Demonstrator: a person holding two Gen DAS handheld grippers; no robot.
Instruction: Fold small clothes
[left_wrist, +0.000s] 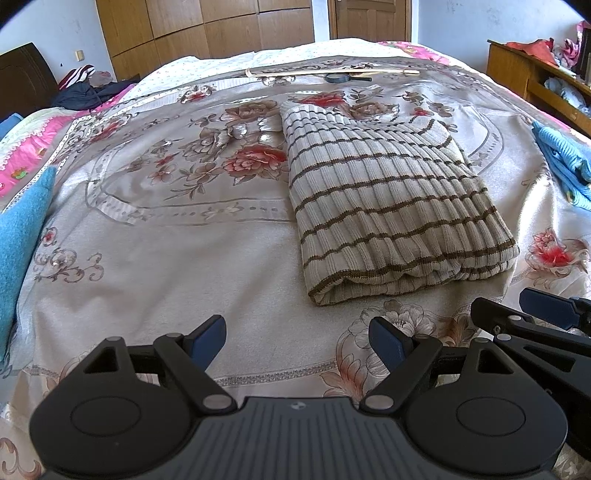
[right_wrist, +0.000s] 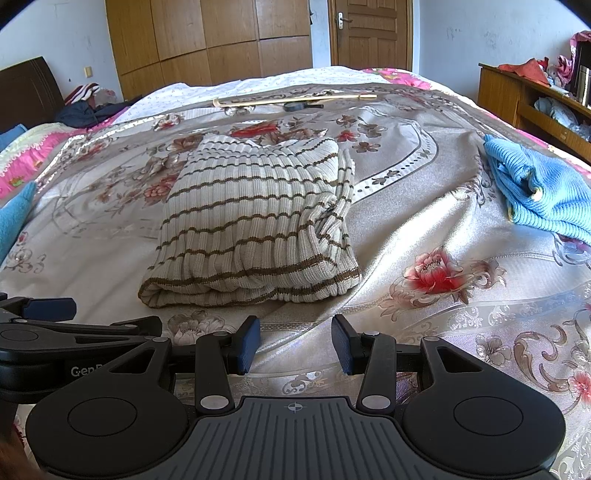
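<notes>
Ribbed striped knit sweater (right_wrist: 255, 218) lies folded rectangular on glossy floral bedspread (right_wrist: 424, 229).

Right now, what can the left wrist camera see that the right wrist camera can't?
Only the left wrist view shows a big stretch of the fuzzy blue blanket at the left edge; the right wrist view catches just its corner.

Only the right wrist view shows the silver door handle and the whole crumpled blue knitted garment.

Both show the folded cream sweater with brown stripes, the flowery bedspread, the long pale stick and open, empty jaws.
</notes>
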